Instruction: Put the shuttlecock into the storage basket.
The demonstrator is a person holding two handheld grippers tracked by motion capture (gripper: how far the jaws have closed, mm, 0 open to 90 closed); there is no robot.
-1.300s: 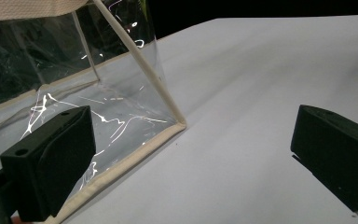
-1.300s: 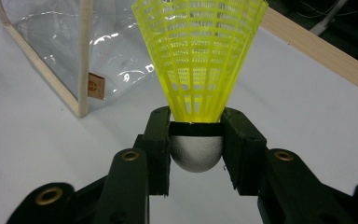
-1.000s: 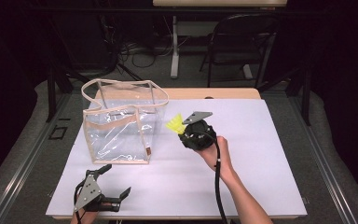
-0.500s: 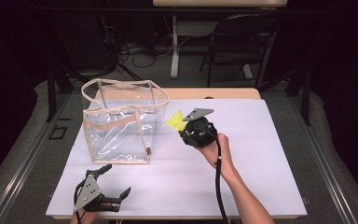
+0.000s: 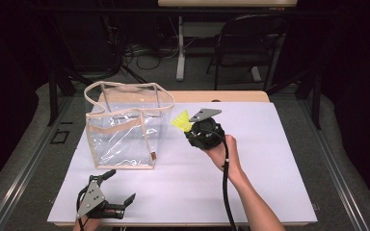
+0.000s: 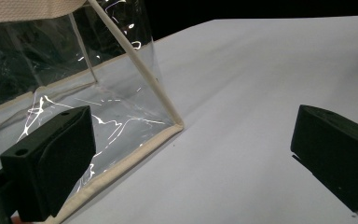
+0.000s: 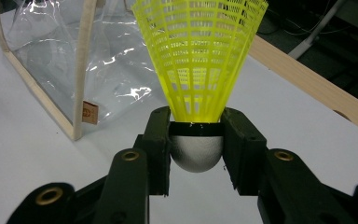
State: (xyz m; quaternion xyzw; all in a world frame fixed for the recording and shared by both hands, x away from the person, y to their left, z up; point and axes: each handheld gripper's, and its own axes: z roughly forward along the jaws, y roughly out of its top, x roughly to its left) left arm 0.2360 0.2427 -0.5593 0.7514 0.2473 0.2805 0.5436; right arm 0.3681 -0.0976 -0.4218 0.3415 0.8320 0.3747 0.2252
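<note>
Carrying a yellow plastic shuttlecock (image 7: pixel 199 60) toward the clear vinyl tote bag (image 5: pixel 125 127), the right gripper (image 7: pixel 196 149) pinches the white cork head between its two black jaws, the mesh skirt flaring away from them. In the high view the shuttlecock (image 5: pixel 182 121) sits in the air just beside the bag's upper right rim, outside the bag and off the white table (image 5: pixel 279 159). The left gripper (image 5: pixel 107 191) rests on the table near the bag's front edge, its jaws spread wide with nothing between them; its own view looks at the bag's cream-trimmed lower corner (image 6: pixel 175 125).

Judged from this, the step in hand is delivery into the bag's open mouth. It is done well by lifting the skirt clear above the cream rim, moving over the middle of the opening, and parting the jaws only once the head is inside the rim line. A light shuttlecock may catch on the trim or tip the soft wall; the free gripper could steady the bag.
</note>
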